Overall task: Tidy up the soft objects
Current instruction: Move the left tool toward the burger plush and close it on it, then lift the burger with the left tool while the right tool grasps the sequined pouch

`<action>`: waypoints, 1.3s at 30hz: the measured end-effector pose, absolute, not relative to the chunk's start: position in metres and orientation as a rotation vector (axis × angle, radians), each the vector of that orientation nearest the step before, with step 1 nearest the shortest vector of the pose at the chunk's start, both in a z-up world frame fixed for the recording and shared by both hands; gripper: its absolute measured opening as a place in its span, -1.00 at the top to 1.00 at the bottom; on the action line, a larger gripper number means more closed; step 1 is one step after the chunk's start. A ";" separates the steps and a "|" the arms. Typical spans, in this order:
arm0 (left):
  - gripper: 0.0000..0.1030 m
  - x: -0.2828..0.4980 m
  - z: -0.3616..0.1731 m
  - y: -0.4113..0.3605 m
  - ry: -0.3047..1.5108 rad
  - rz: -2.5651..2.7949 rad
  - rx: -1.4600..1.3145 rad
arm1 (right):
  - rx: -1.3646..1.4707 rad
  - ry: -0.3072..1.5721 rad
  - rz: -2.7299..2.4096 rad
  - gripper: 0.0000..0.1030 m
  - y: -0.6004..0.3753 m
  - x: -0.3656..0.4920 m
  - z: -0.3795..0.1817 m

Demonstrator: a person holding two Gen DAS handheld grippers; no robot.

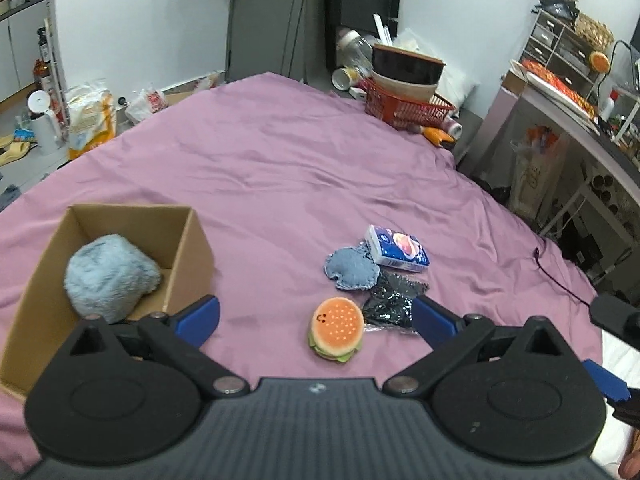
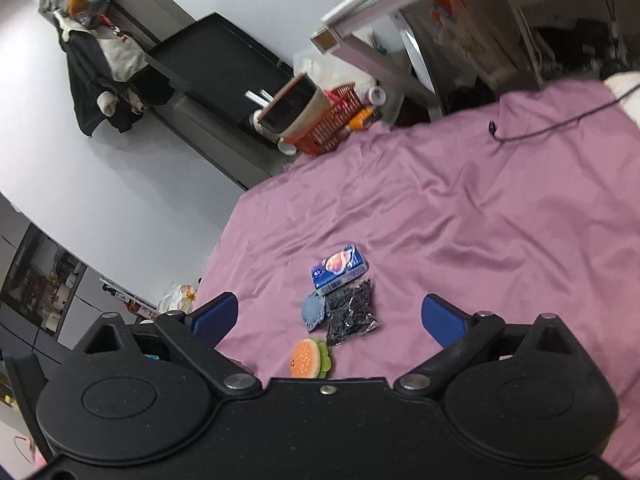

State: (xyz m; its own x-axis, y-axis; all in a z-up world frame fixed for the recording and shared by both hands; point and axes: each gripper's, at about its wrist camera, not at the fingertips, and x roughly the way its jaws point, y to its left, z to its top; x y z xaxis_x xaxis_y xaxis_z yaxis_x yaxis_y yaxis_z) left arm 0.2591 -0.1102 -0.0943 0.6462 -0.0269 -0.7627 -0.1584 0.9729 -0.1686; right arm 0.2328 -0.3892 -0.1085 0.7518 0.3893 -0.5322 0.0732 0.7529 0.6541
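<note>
Both the left gripper (image 1: pixel 316 320) and the right gripper (image 2: pixel 330 318) are hovering with jaws wide apart, holding nothing. A fluffy blue toy (image 1: pixel 110 274) is lying inside the cardboard box (image 1: pixel 188 248). On the purple sheet (image 1: pixel 280 168), the burger plush (image 1: pixel 337 329) is sitting near a tissue pack (image 1: pixel 398 249), a denim pad (image 1: pixel 351 269) and a black, perhaps plastic, bag (image 1: pixel 394 300).

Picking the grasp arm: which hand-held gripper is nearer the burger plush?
Left, judging by apparent size. The left hand-held gripper is open with the burger plush between its fingers. The right hand-held gripper, also open, looks farther back; the plush appears smaller there.
</note>
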 end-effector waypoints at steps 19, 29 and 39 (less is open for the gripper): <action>-0.39 0.312 -0.177 -0.118 1.041 0.014 -0.317 | 0.774 0.867 0.158 -0.83 -0.362 0.295 -0.163; -0.03 0.335 -0.211 -0.121 1.097 0.017 -0.318 | 0.800 0.910 0.140 -0.74 -0.349 0.317 -0.188; 0.22 0.338 -0.214 -0.121 1.070 -0.011 -0.328 | 0.801 0.975 0.103 -0.57 -0.337 0.341 -0.218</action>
